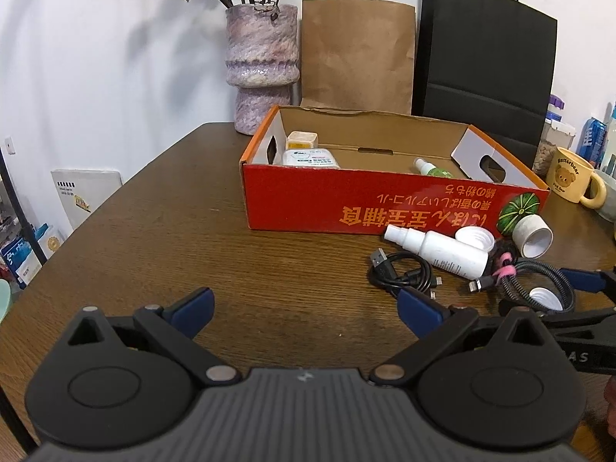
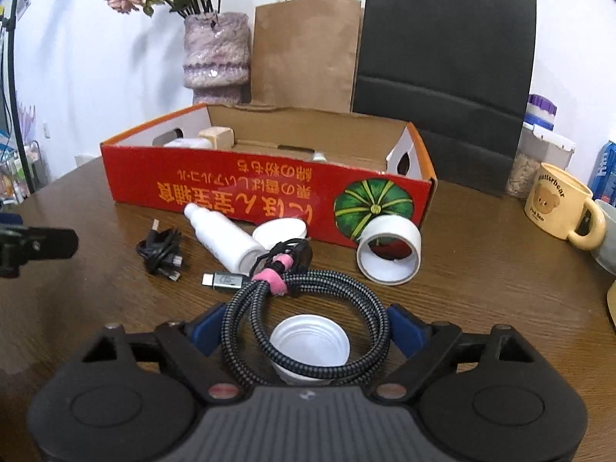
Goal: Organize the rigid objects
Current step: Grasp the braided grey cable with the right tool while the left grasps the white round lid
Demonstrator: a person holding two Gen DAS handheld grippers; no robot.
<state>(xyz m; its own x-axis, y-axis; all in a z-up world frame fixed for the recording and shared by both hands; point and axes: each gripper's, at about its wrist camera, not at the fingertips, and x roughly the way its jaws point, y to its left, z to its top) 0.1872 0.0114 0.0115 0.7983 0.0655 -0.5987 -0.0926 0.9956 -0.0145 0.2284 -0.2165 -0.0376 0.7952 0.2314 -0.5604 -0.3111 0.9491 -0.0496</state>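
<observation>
A red cardboard box (image 1: 346, 208) (image 2: 246, 188) stands open on the wooden table. It holds a tan cube (image 1: 302, 140), a white packet (image 1: 310, 158) and a small green spray bottle (image 1: 433, 167). In front of it lie a white spray bottle (image 1: 442, 250) (image 2: 225, 235), a white lid (image 1: 475, 236) (image 2: 279, 231), a white tape roll (image 1: 533, 235) (image 2: 389, 250), a black USB cable (image 1: 400, 273) (image 2: 159, 250) and a braided cable (image 2: 308, 308) coiled around a white cup (image 2: 310, 342). My right gripper (image 2: 306, 327) is open, its jaws on either side of the cup and coil. My left gripper (image 1: 306, 306) is open and empty over bare table.
A purple vase (image 1: 261, 65), a brown paper bag (image 1: 358, 54) and a black paper bag (image 1: 485, 65) stand behind the box. A yellow bear mug (image 1: 573, 175) (image 2: 562, 208) and containers sit at the right. The table's left edge curves near a shelf.
</observation>
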